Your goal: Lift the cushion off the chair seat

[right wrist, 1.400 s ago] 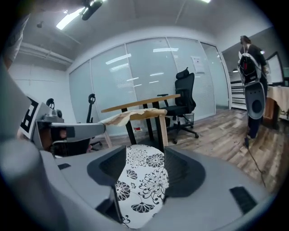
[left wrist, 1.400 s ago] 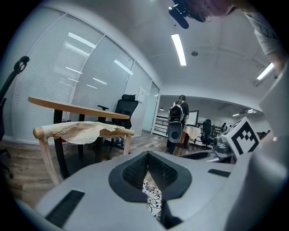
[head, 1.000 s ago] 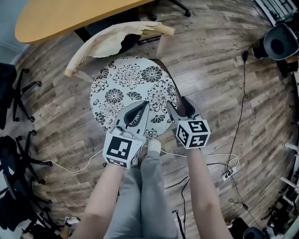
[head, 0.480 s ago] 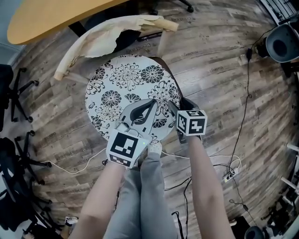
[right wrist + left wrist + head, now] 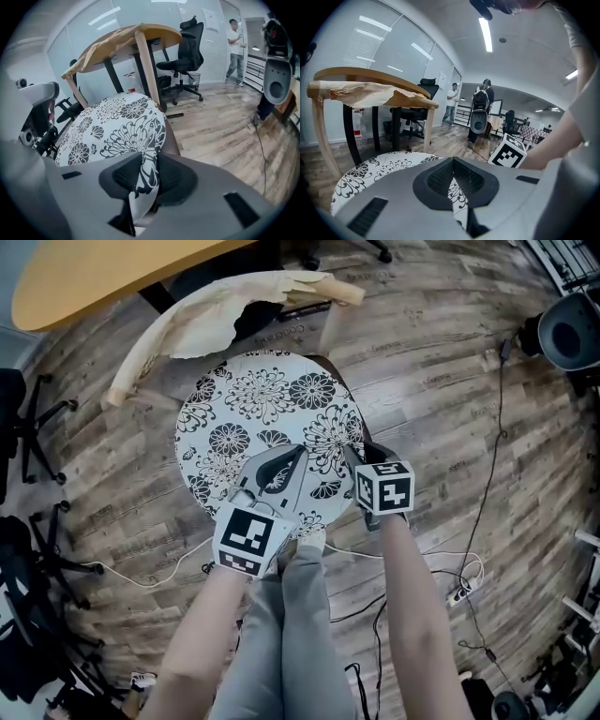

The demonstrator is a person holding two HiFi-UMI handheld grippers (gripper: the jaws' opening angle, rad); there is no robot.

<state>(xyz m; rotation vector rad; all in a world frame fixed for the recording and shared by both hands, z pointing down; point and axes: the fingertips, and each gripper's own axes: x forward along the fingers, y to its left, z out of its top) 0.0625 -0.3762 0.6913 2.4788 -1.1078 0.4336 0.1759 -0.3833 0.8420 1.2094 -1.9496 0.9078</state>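
The right gripper (image 5: 150, 161) has just been closing its jaws, and they now pinch the cushion (image 5: 262, 399) at its rim. A fold of the flowered fabric is squeezed between both pads (image 5: 123, 177), leaving a narrow gap. The grip is at the seat's front-right edge, with the gripper tilted steeply down and the right marker cube (image 5: 386, 487) facing up.

The left gripper (image 5: 452, 161) has its jaw tips together, with nothing pinched that I can see. Flower print only shows through the slot behind the tips. It hovers over the front half of the cushion at a shallow tilt, pointing toward the middle. I can't tell if it touches the fabric. The left marker cube (image 5: 247, 538) is above the seat's front edge.

The cushion is round, white with black flowers. It lies on the chair seat (image 5: 171, 133) and covers nearly all of it — only a brown strip of seat shows along the right edge. Apart from the pinched bit it lies flat.

The backrest (image 5: 202, 315) is at the seat's far edge, curved wood wrapped in torn tan paper. Behind it is a yellow wooden tabletop (image 5: 103, 277). There is plank floor (image 5: 441, 381) all round, with cables (image 5: 473, 512) trailing on the right and a black office chair (image 5: 23, 427) on the left. The person's grey trouser legs (image 5: 281, 634) are right at the seat's front edge.
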